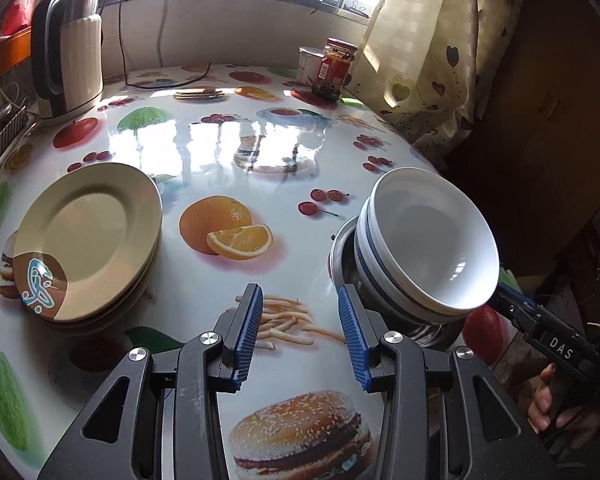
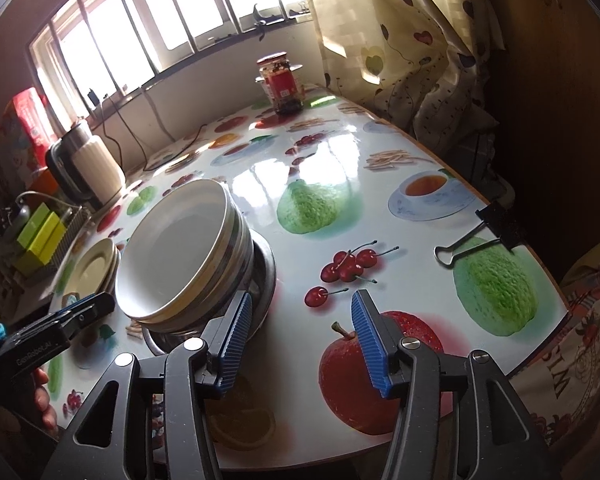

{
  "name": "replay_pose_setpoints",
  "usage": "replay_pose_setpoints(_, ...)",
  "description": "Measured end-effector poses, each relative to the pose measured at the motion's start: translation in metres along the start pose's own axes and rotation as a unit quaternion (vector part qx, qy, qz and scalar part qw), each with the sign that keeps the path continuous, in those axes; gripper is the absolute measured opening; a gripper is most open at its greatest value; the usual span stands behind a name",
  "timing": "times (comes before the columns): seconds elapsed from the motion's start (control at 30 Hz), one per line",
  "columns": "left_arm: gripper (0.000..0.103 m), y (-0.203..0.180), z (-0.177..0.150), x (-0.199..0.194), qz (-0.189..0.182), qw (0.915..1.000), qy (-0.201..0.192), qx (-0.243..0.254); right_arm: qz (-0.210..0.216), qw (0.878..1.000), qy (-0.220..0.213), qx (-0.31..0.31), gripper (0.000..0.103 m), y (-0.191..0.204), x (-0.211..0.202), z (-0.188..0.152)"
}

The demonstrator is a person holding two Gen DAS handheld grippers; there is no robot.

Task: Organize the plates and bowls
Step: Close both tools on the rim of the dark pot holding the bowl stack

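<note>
In your left view, your left gripper point(image 1: 300, 336) is partly open and holds nothing, with the two stacked tan plates point(image 1: 88, 240) to its left and the white bowls point(image 1: 428, 240) on a metal dish point(image 1: 432, 330) to its right; they look hard, smooth and breakable, so I think you should pinch a rim. In your right view, your right gripper point(image 2: 300, 344) is partly open and empty beside the bowls, the table edge point(image 2: 548, 272) with a black clip point(image 2: 500, 226) is close on the right, and the middle of the shiny table has lots of free room.
</note>
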State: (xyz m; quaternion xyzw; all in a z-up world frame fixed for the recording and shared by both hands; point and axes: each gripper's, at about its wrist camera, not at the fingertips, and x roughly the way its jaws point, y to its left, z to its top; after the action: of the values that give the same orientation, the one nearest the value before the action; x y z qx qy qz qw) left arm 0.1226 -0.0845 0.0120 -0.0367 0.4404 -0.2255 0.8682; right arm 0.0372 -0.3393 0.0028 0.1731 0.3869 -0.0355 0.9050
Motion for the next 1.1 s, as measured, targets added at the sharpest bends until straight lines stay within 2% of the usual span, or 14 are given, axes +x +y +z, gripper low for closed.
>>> replay_pose_setpoints(0.17, 0.041, 0.003, 0.006, 0.011, -0.028, 0.9994, 0.007, -0.017, 0.013, 1.0, 0.009, 0.004, 0.052, -0.004, 0.012, 0.001)
replay_pose_setpoints(0.57, 0.041, 0.0, 0.006, 0.03, -0.042, 0.9984, 0.033, -0.016, 0.044, 0.999, 0.022, 0.004, 0.052, -0.007, 0.03, 0.005)
replay_pose_setpoints(0.87, 0.041, 0.004, 0.005, 0.034, -0.056, 0.9977, 0.028, -0.025, 0.084, 0.996, 0.018, 0.022, 0.051, -0.018, 0.034, 0.004)
replay_pose_setpoints(0.93, 0.041, 0.005, 0.005, 0.034, -0.061, 0.9973, 0.027, -0.031, 0.098, 0.995, 0.019, 0.026, 0.048, -0.02, 0.035, 0.003)
replay_pose_setpoints(1.03, 0.041, 0.008, 0.004, 0.034, -0.069, 0.9965, 0.026, -0.038, 0.127, 0.991, 0.021, 0.034, 0.035, -0.022, 0.037, 0.003)
replay_pose_setpoints(1.1, 0.039, 0.01, 0.004, 0.034, -0.077, 0.9957, 0.028, -0.043, 0.138, 0.99, 0.021, 0.034, 0.031, -0.022, 0.037, 0.003)
